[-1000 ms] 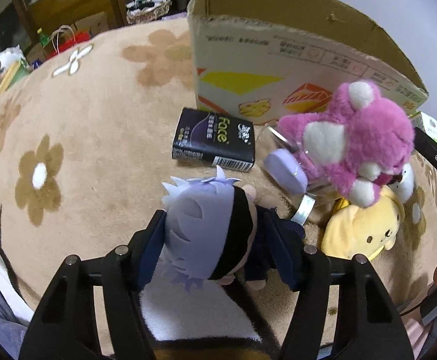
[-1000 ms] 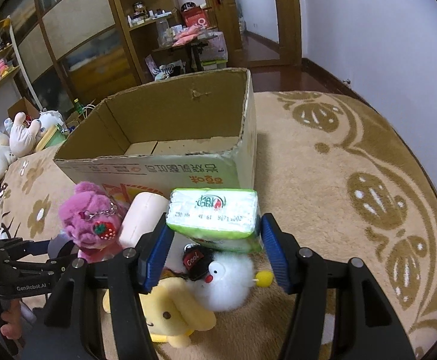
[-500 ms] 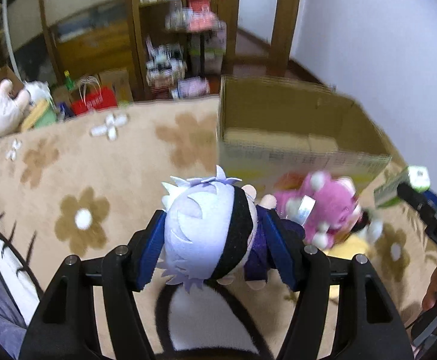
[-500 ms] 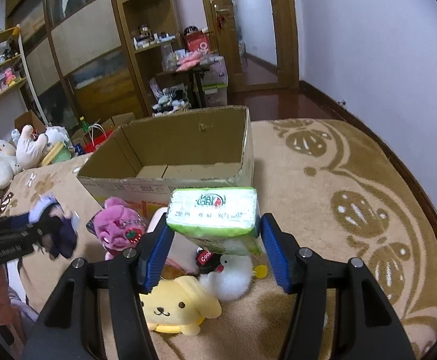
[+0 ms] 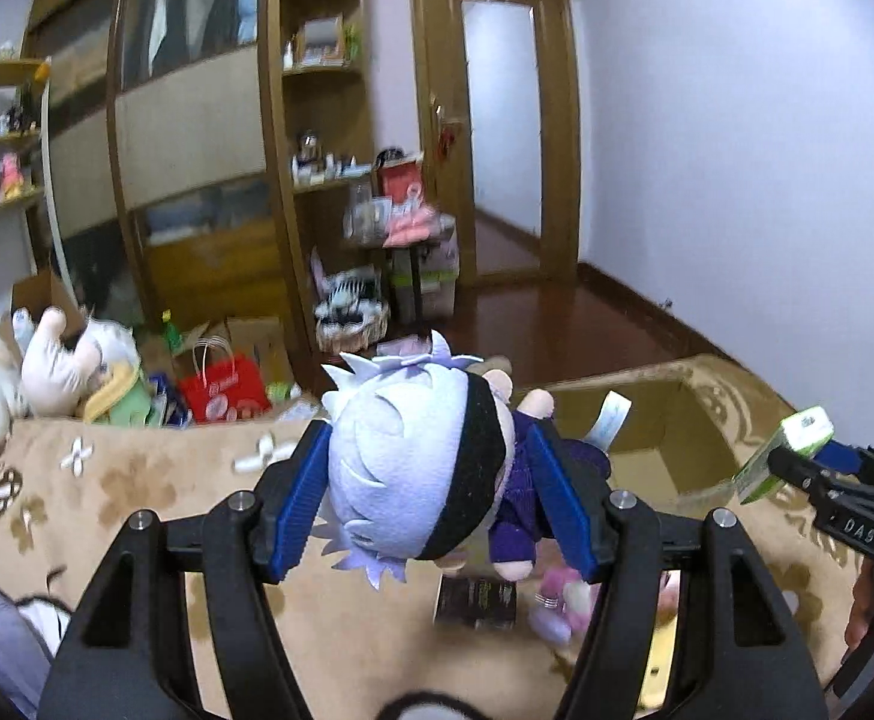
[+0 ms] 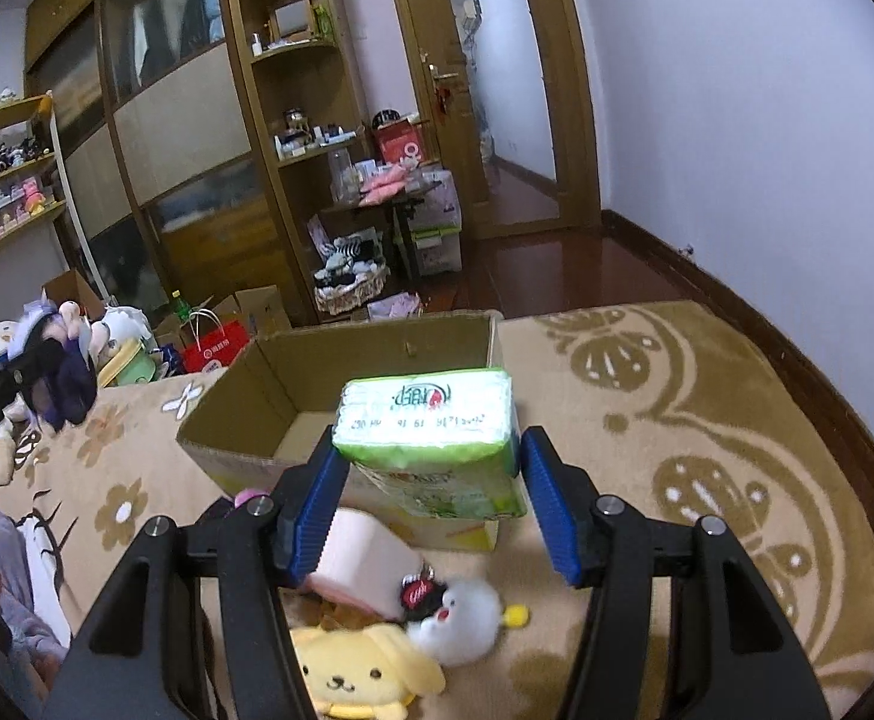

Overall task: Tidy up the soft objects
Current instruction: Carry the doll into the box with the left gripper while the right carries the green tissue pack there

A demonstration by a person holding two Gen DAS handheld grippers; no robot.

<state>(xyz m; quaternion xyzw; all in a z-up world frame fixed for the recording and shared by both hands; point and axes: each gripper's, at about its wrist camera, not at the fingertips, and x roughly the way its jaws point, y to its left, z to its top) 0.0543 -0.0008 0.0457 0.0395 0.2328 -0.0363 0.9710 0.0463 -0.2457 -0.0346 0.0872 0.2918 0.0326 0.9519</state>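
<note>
Over a beige flower-patterned rug [image 6: 646, 420], near the open cardboard box [image 6: 293, 384], the raised left gripper [image 5: 437, 498] clamps a white-haired plush doll [image 5: 419, 468], while the level right gripper [image 6: 431, 498] pinches a green tissue pack [image 6: 431, 426] above the box's front edge.

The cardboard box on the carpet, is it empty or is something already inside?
Empty, as far as visible. The right wrist view shows the cardboard box open-topped with bare floor inside; its near corner is hidden behind the green tissue pack.

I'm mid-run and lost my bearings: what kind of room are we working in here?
Most likely a lived-in home room, a bedroom or playroom. A patterned beige rug covers the floor, wooden shelving holds knick-knacks, and plush toys are piled at the left. An open cardboard box sits on the rug.
</note>
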